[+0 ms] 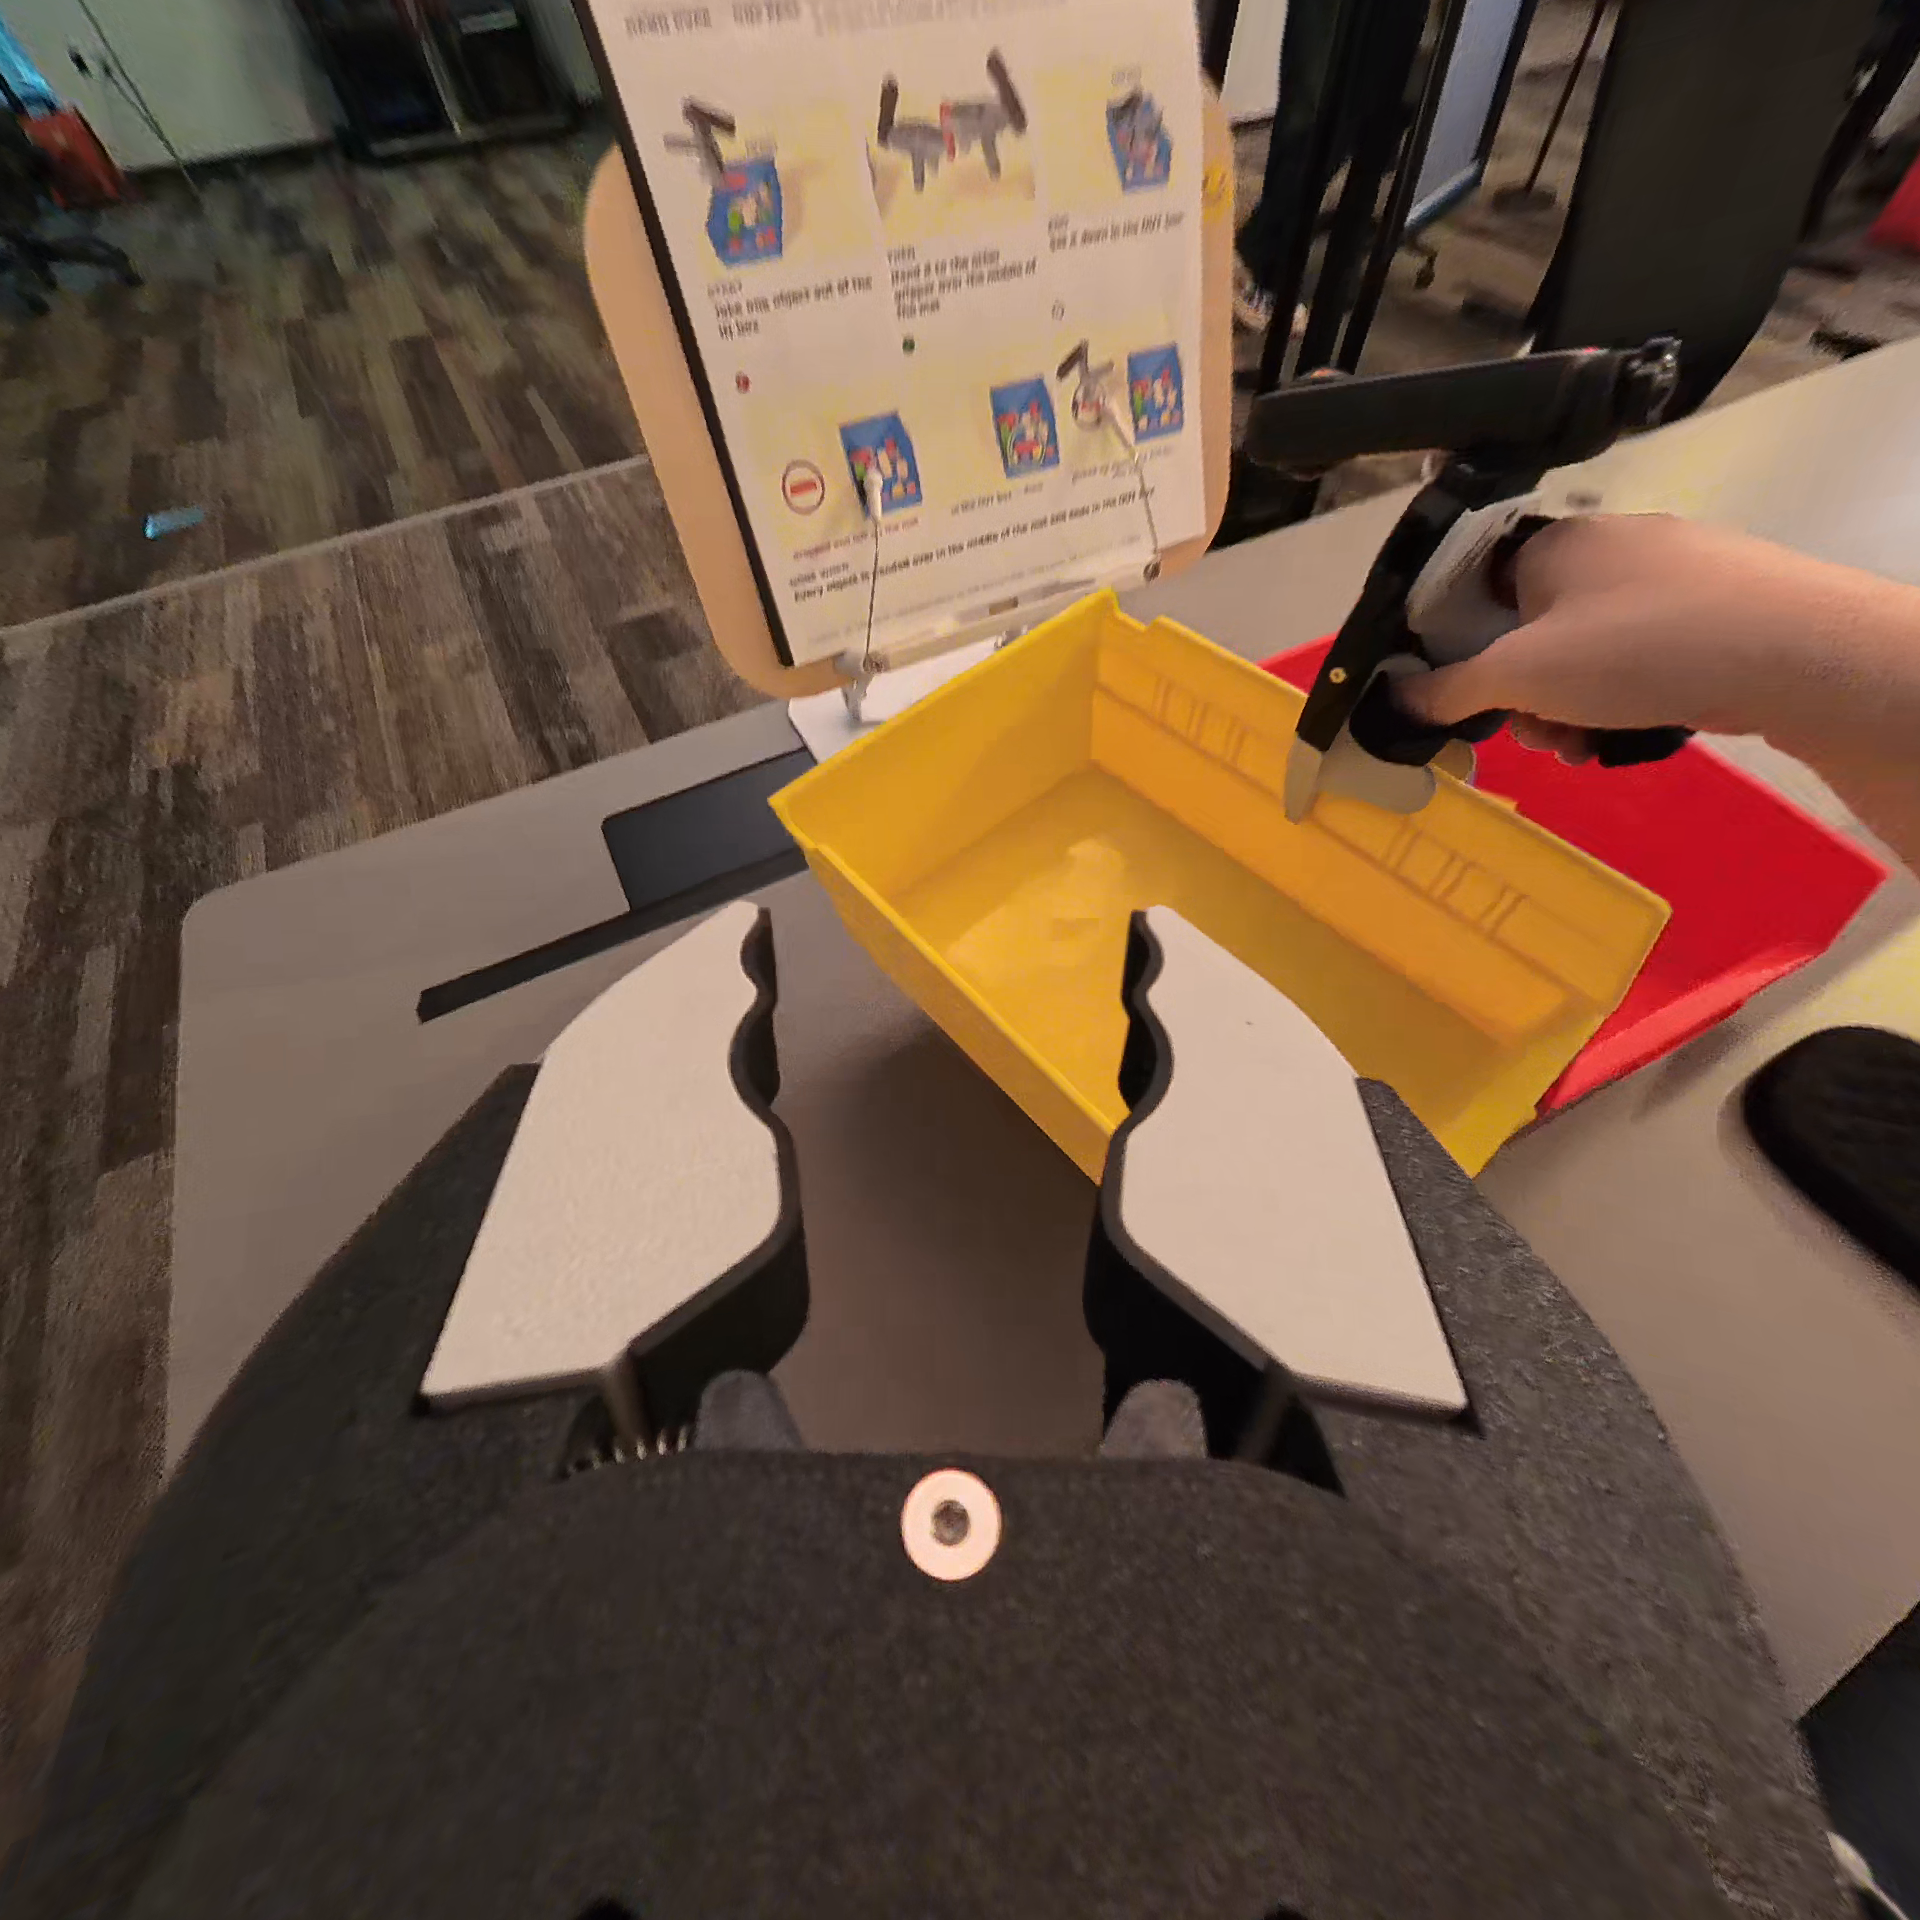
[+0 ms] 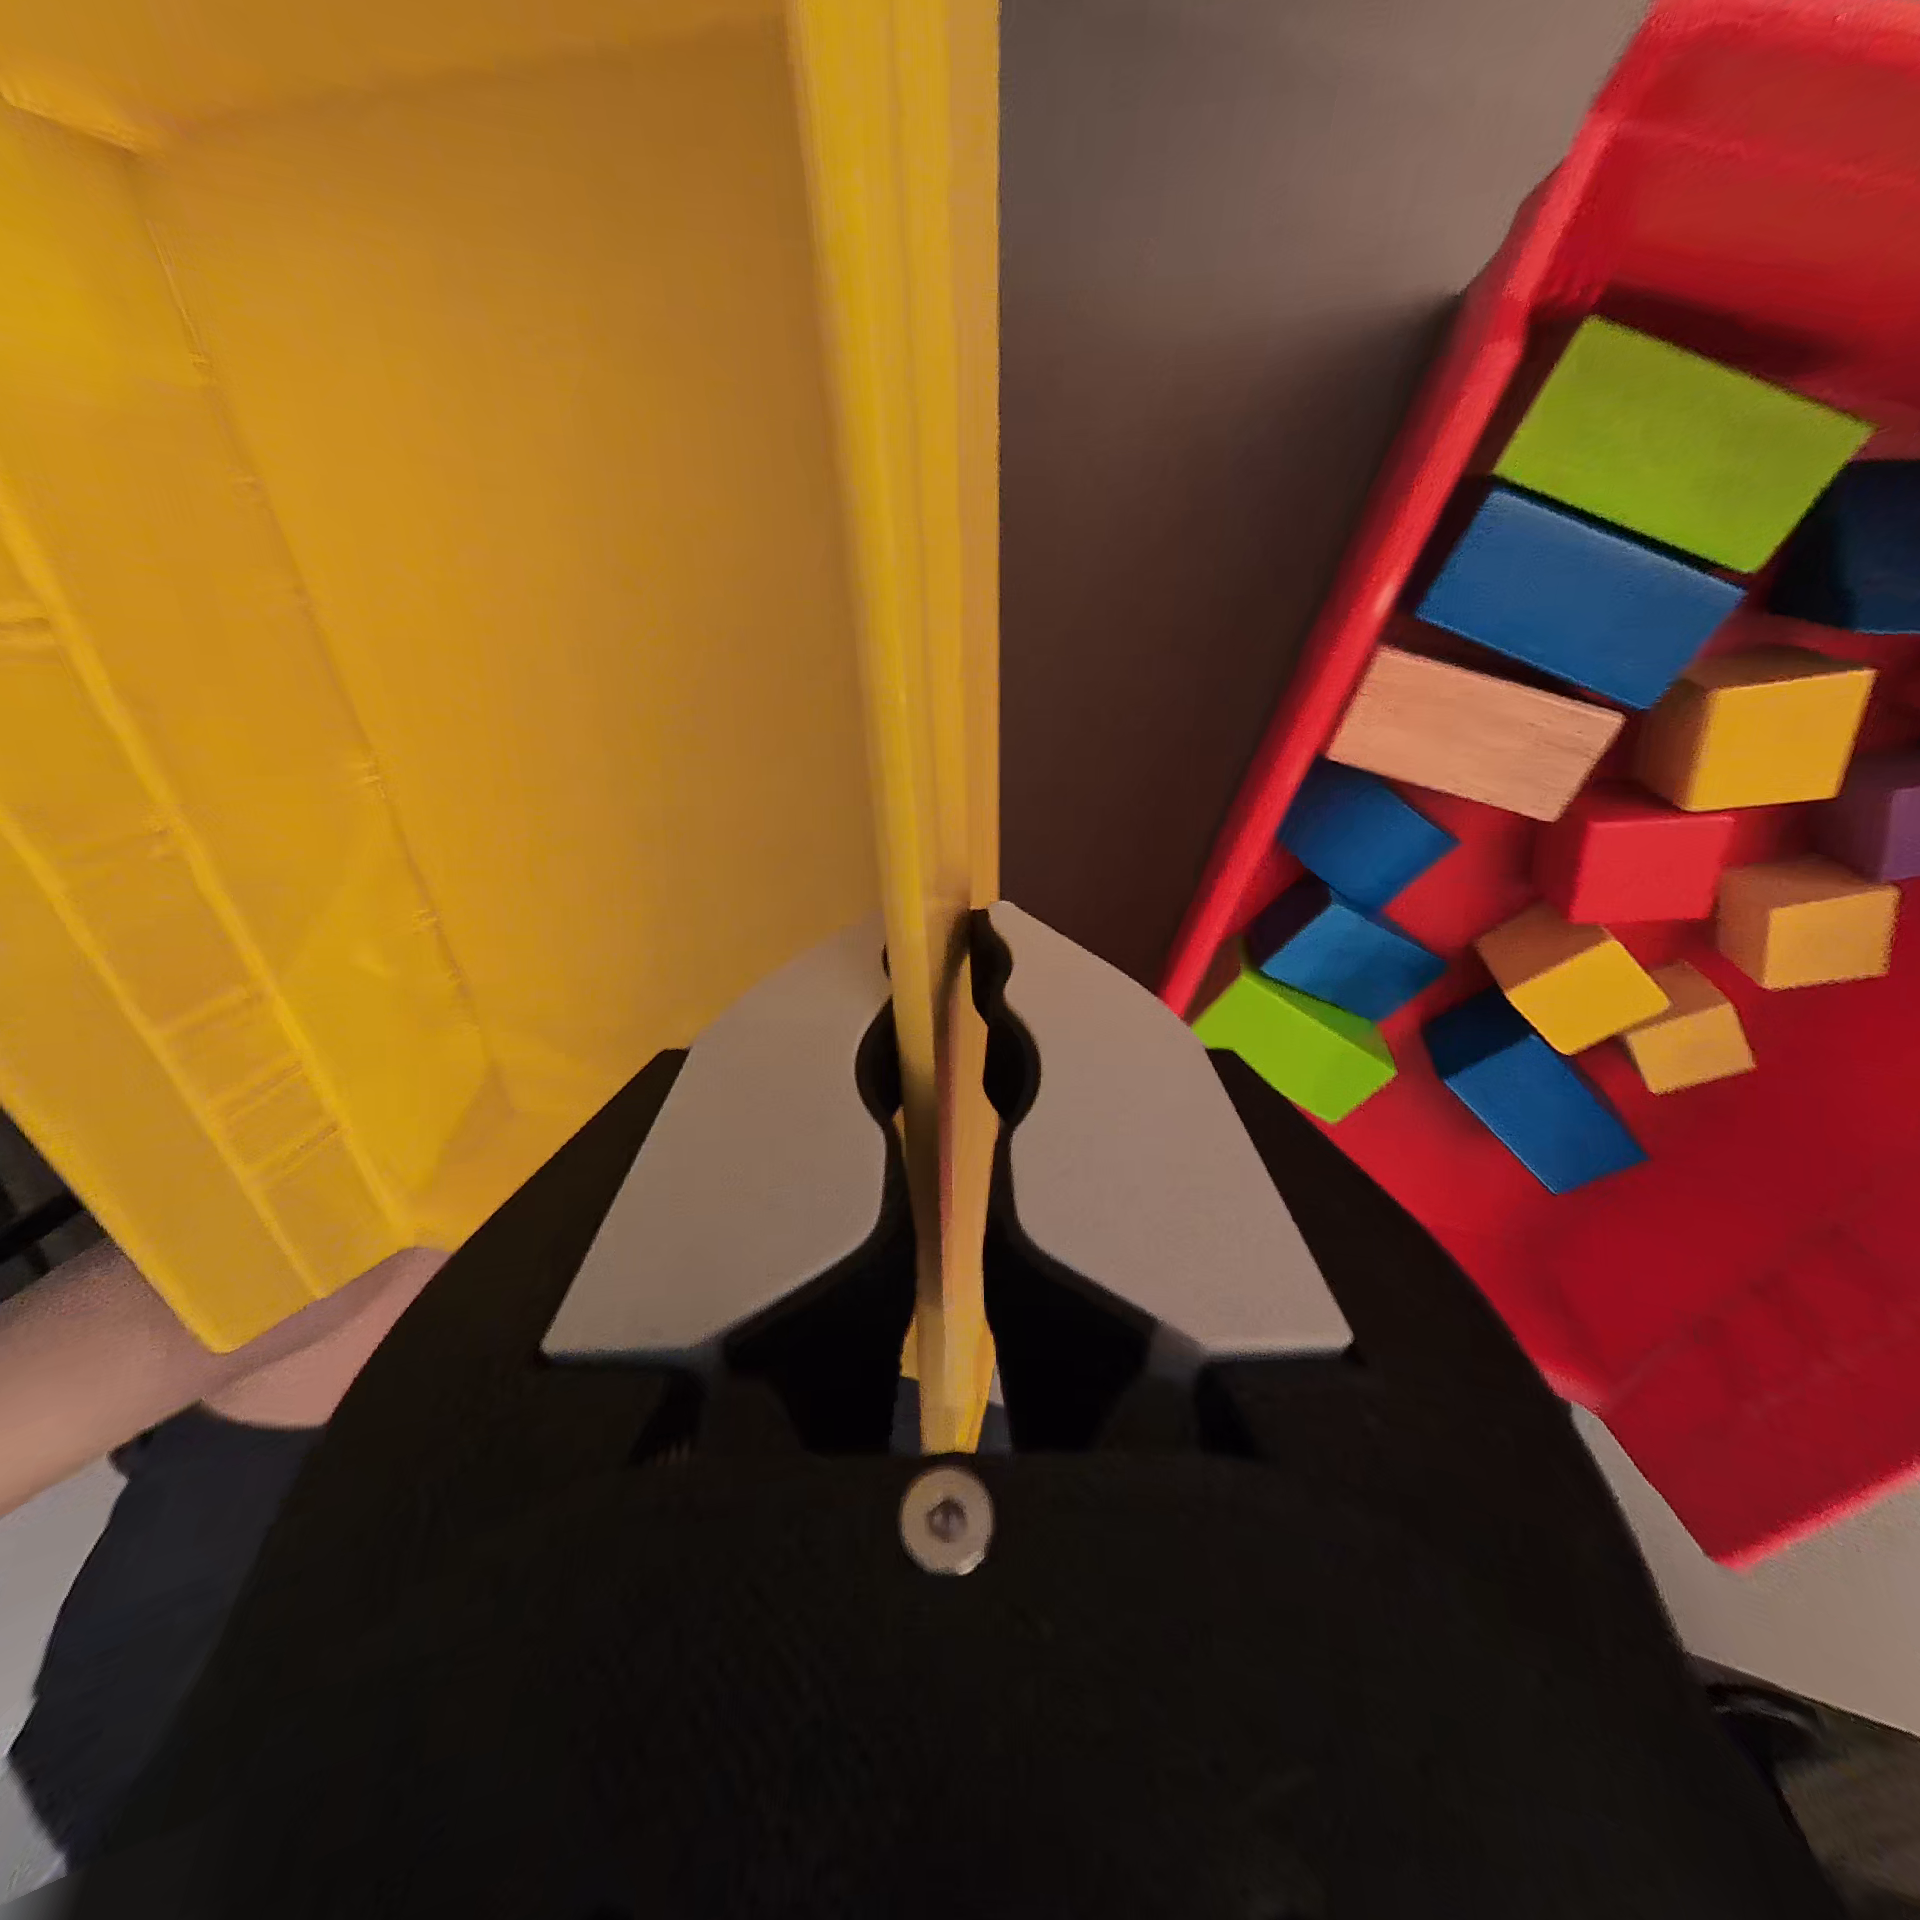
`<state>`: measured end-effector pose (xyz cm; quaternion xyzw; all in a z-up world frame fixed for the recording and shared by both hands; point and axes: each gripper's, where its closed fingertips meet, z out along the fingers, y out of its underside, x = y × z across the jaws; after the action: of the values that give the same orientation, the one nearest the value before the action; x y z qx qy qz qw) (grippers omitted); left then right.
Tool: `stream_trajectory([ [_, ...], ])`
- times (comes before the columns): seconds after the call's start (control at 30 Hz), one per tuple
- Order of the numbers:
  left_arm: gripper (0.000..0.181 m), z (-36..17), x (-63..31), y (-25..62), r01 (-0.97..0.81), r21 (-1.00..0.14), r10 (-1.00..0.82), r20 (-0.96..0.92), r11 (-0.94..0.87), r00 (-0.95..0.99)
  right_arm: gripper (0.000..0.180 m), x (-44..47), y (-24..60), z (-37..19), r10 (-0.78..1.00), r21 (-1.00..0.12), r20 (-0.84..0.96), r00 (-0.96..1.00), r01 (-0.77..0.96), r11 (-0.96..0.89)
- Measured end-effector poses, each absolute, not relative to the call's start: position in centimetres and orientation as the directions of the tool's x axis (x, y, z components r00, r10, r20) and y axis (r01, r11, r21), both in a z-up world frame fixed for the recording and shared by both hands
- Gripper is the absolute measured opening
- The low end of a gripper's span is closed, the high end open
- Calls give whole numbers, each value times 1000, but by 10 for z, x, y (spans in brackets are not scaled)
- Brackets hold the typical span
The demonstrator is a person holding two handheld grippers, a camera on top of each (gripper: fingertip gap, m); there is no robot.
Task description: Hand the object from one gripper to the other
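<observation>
Far left in the left wrist view, wood-pattern floor (image 1: pixel 312 343) runs off beyond the grey table (image 1: pixel 291 1039). The left gripper (image 1: pixel 948 940) hangs low over the table, fingers (image 1: pixel 644 1143) spread wide with nothing between them, its right fingertip overlapping the near wall of the yellow bin (image 1: pixel 1039 935). Behind the bin, at the far edge of the table, stands a board carrying a picture sheet (image 1: pixel 914 312). The yellow bin sits tilted, its near-left end toward the open gripper, and it looks empty inside. Moving right: the right gripper (image 1: pixel 1340 784), held in a hand (image 1: pixel 1621 634), comes down onto the bin's far wall. The right wrist view confirms it: the right gripper (image 2: pixel 940 935) has its fingers (image 2: pixel 1122 1143) closed tight on the yellow bin's (image 2: pixel 416 520) wall, the rim running straight up between them. A strip of table (image 2: pixel 1195 416) separates it from the red bin (image 2: pixel 1714 1351) on the right, which shows in the left wrist view as a red shape (image 1: pixel 1714 873) behind the yellow one. Inside the red bin lie wooden blocks: green (image 2: pixel 1673 442), blue (image 2: pixel 1569 597), plain wood (image 2: pixel 1465 732), yellow (image 2: pixel 1756 743), red (image 2: pixel 1631 857), jumbled together.
</observation>
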<state>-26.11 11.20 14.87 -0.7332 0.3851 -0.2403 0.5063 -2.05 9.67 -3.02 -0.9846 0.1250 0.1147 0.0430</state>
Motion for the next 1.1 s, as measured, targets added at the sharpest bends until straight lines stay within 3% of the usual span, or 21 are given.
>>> stream_trajectory([
  [0.3,55,204,-273,64,-9,-1000,-846,-25,24,532,10,67,38,44,-284,-51,-262,922,-307,-950],
  [0.57,74,185,-210,53,-69,-998,-919,-26,-1,393,10,199,-62,49,-474,-34,-236,848,-495,-868],
  [0.8,85,102,-110,64,-296,-950,-940,-2,-105,340,10,292,-143,38,-607,-32,-265,749,-636,-771],
  [0.9,67,50,-68,60,-423,-885,-961,89,-197,262,10,321,-172,33,-643,-39,-259,721,-672,-739],
  [1.1,95,-6,-21,74,-523,-774,-916,180,-357,359,11,357,-212,18,-685,-36,-288,670,-722,-691],
])
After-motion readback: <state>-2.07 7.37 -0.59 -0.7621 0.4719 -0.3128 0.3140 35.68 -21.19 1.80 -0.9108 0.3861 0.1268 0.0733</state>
